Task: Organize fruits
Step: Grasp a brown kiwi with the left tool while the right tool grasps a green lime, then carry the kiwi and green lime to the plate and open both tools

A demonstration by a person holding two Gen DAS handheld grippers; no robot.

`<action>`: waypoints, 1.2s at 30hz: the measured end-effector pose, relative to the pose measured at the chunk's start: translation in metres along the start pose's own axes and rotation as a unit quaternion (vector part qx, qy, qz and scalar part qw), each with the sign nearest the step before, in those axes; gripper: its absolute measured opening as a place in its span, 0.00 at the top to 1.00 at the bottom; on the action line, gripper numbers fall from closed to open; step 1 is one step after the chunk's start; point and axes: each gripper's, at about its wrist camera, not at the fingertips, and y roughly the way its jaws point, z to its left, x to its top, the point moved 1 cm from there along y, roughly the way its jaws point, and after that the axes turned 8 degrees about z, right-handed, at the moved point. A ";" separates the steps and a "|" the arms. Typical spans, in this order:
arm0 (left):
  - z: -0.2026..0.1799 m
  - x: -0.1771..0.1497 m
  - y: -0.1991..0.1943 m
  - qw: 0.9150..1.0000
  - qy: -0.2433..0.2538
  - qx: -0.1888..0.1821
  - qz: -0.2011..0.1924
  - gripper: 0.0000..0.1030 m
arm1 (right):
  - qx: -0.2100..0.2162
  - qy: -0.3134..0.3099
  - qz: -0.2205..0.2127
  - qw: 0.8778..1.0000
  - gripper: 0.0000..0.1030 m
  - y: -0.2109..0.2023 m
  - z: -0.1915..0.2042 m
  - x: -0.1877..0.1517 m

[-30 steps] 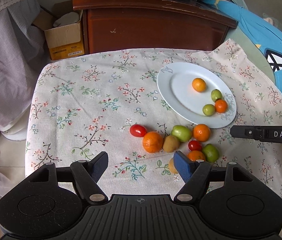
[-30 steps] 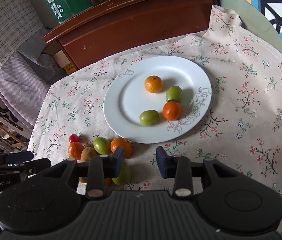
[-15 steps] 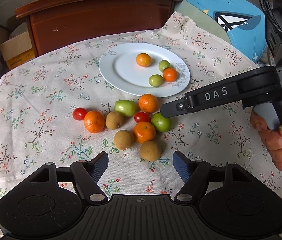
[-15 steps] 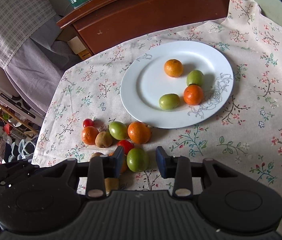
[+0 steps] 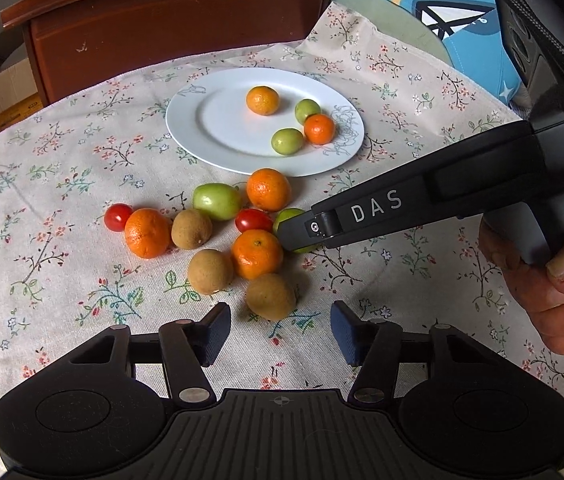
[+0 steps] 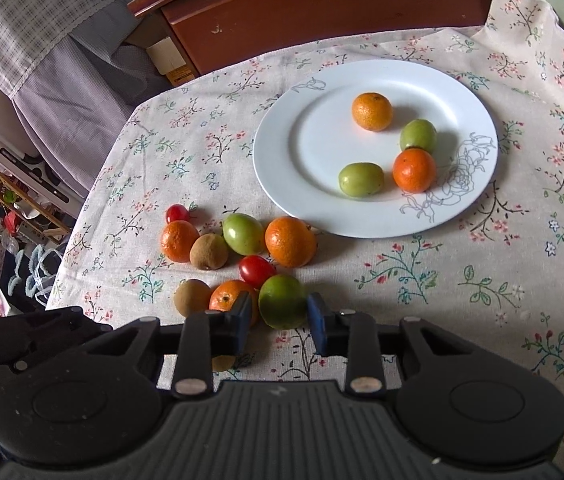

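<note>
Round green fruit point(image 6: 282, 301) on floral tablecloth point(image 6: 482, 280): now bracketed by right gripper point(image 6: 278, 316).
Jaws apart, not yet clamped; left gripper point(image 5: 280, 330) also open; white plate point(image 6: 302, 160) awaits.

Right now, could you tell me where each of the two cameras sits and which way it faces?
Left wrist view: on the left gripper, raised over the near tablecloth edge, facing the loose fruit and white plate; its open fingers show, plus the right gripper's side and the person's right hand.
Right wrist view: on the right gripper, low over the fruit pile, looking toward the plate; its open fingers flank the green lime, and the left gripper shows at lower left.
Shared: plate, loose fruit, wooden cabinet.
</note>
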 end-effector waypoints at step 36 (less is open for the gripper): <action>-0.003 0.009 -0.014 0.999 -0.020 0.005 -0.033 0.76 | -0.004 0.005 -0.033 0.999 0.73 -0.021 0.000 0.008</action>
